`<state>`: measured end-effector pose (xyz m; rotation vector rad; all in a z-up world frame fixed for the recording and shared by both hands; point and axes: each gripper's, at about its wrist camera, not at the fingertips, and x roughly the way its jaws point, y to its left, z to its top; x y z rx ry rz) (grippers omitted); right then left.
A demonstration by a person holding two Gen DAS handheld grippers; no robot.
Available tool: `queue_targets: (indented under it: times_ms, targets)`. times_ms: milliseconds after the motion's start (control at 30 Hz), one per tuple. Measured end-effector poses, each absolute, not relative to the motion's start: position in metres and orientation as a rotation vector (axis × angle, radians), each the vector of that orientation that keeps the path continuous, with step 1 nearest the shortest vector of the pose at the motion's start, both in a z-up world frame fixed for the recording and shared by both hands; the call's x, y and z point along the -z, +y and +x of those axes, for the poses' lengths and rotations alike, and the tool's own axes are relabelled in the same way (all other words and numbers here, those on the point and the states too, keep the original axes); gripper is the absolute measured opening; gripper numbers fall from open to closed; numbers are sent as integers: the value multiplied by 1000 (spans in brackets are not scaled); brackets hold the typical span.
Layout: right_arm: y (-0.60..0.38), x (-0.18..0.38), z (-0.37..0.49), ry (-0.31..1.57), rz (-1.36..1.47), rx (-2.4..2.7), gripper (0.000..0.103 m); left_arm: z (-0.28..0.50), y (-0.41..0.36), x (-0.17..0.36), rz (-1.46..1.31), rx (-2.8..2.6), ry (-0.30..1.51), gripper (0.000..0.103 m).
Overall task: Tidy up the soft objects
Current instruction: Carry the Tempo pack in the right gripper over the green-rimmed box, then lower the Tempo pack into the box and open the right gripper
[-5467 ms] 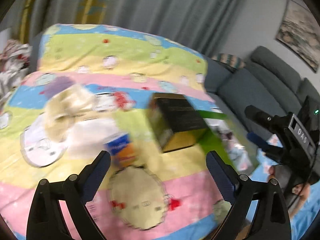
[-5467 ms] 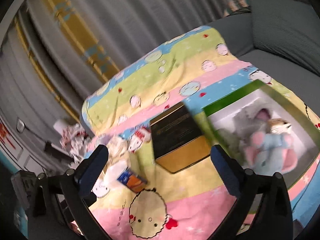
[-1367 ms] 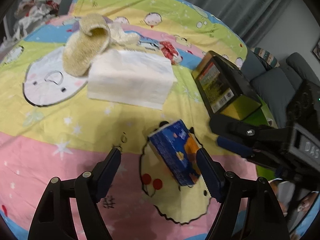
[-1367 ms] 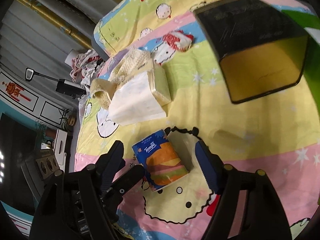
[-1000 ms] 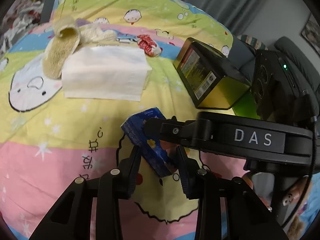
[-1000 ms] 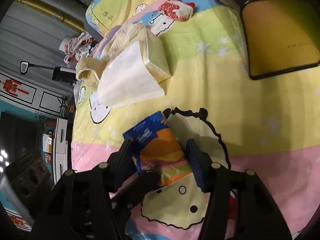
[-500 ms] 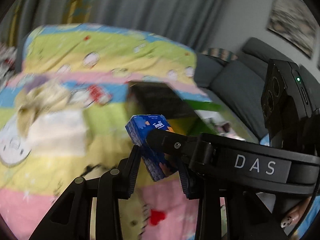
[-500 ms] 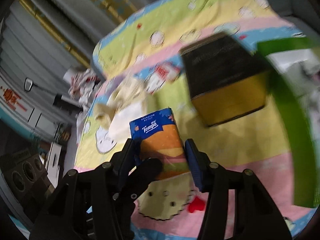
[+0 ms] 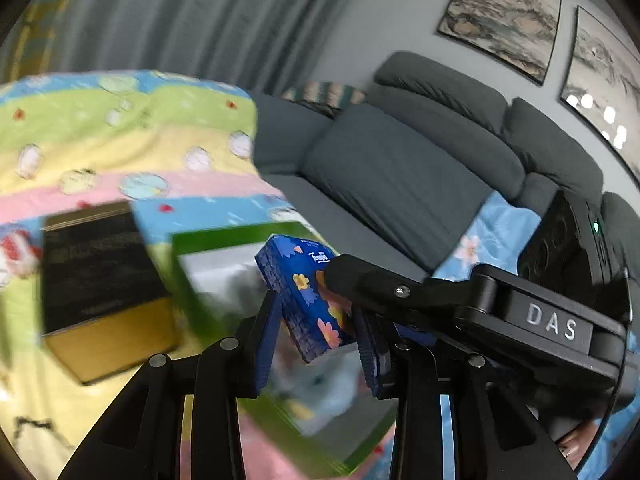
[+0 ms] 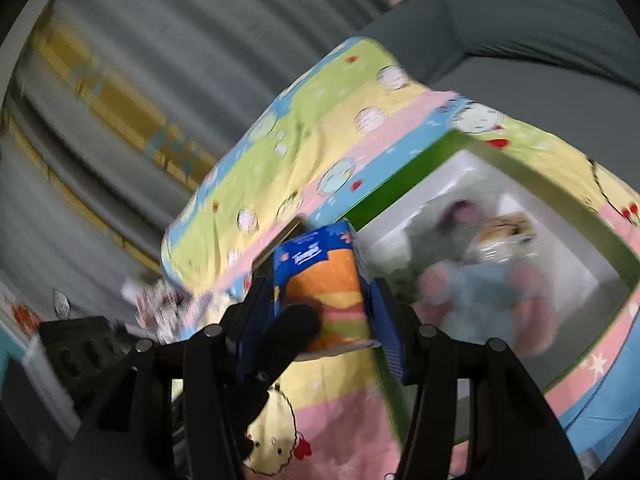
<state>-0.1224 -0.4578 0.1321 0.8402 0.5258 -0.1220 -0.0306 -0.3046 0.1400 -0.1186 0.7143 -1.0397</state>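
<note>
Both sets of fingers are clamped on the same thing: a blue tissue pack [image 9: 306, 298] with a burger print on its face and flowers on its side. From the left wrist view, the left gripper [image 9: 316, 344] has its jaws narrow, pads pressed against the pack's two flat sides, and the right gripper [image 9: 400, 292] reaches in from the right edge of the picture, one black finger lying across the pack's upper end. From the right wrist view, the right gripper [image 10: 320, 332] squeezes the pack [image 10: 320, 280] across its width, a bit wider than the left one's hold, and a finger [image 10: 296, 320] of the left gripper crosses the lower front of the burger print. So the pack is up in the air, off the blanket, held by both grippers at once, tilted with its logo end pointing away. Under and behind it sits the green box [image 10: 400, 184] with a white inside, near the blanket's right edge, with blurry plush toys [image 10: 480, 292] lying in it, one pale blue and pink. Just beside the box, toward the middle of the striped cartoon blanket [image 9: 120, 136], stands a black and gold box [image 9: 100, 280]. A grey sofa [image 9: 400, 168] runs along behind, with framed pictures [image 9: 504, 16] on the wall above it. Most of it is smeared with motion blur.
</note>
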Motion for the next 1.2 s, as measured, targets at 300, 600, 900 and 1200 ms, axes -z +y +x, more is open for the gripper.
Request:
queue_targets:
  times_ms: [300,600,900,1200]
  targets:
    - [-499,-104,-135,534,942,286,51,-33,-361,-117,-51,1098,787,37]
    - [-499,-96,-128,569,918,325,52,-32,-364,-104,-44,1058,822,37]
    - [-486,-116,-140,494,858,377,77,-32,-317,-130,-77,1015,749,78]
    - [-456,-136,-136,459,751,320,97,-24,-222,-155,-136,847,728,85]
